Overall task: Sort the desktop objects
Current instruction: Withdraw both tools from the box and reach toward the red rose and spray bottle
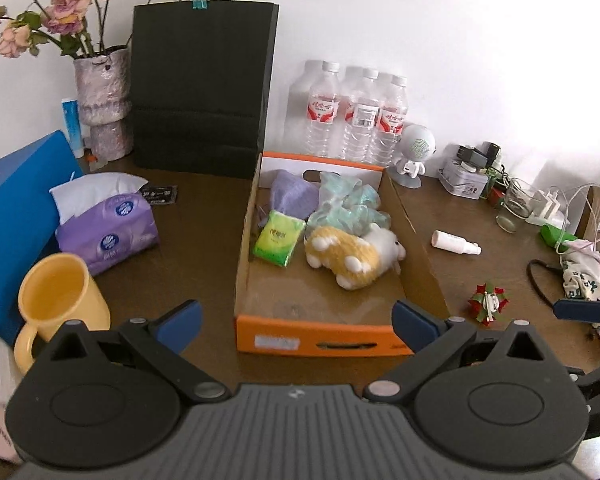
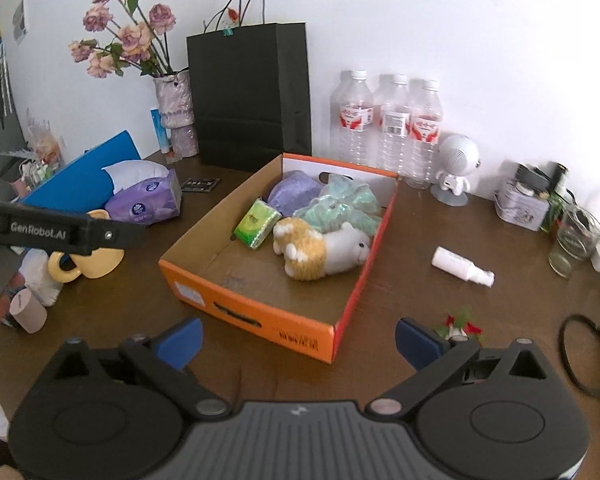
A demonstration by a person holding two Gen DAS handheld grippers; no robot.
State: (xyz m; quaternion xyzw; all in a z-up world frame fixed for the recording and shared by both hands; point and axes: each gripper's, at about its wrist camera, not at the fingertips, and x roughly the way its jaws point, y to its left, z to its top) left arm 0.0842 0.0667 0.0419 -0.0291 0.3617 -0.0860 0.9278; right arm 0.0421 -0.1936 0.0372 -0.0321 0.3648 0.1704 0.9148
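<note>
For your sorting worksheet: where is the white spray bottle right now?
In both views the spray bottle lies on its side on the table, right of the orange box, between it and the glass.

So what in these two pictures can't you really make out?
- Pink cylinder, right wrist view: label too small to read.
- Patterned cloth, left wrist view: cut off by the right edge.
- Purple bundle in the orange box: partly hidden behind the mint bundle.

Cardboard, plush and plastic on a wooden tabletop (image 1: 204,248)

The matt orange cardboard box (image 1: 320,340) is holding a fuzzy plush toy (image 1: 352,256); clear glossy plastic bottles (image 1: 356,116) are standing behind.
</note>
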